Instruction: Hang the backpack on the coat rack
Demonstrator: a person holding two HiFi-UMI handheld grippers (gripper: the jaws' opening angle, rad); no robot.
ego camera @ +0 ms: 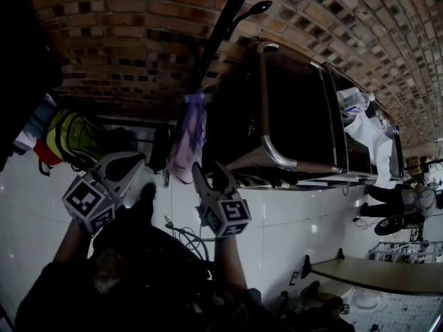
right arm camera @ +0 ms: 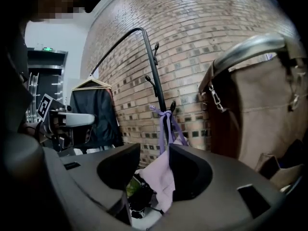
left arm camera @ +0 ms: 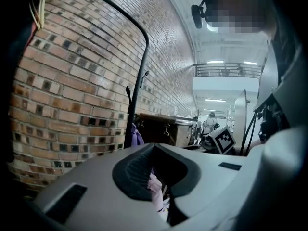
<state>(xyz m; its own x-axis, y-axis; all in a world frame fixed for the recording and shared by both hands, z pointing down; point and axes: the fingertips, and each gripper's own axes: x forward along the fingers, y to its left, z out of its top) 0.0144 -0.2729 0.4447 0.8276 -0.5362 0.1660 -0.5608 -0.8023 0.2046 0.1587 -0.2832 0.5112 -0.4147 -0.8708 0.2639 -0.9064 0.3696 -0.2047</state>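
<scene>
A lilac drawstring backpack point(ego camera: 188, 138) hangs by its purple straps point(right arm camera: 166, 119) from a low hook on the black coat rack pole point(ego camera: 220, 37). No gripper touches it. My right gripper point(ego camera: 210, 171) is just in front of it, jaws wide apart. In the right gripper view the backpack point(right arm camera: 161, 174) shows beyond the gap, clear of the pads. My left gripper point(ego camera: 137, 166) is to the left of the backpack, also open and empty. The left gripper view shows the backpack point(left arm camera: 156, 189) through the gap and the pole point(left arm camera: 137, 95) against the brick wall.
A brown case with a metal rim point(ego camera: 297, 109) stands right beside the rack. A dark garment on a hanger point(right arm camera: 94, 112) and colourful clothes point(ego camera: 66, 137) hang to the left. Cables point(ego camera: 183, 237) lie on the white floor. A table point(ego camera: 367, 272) stands at the right.
</scene>
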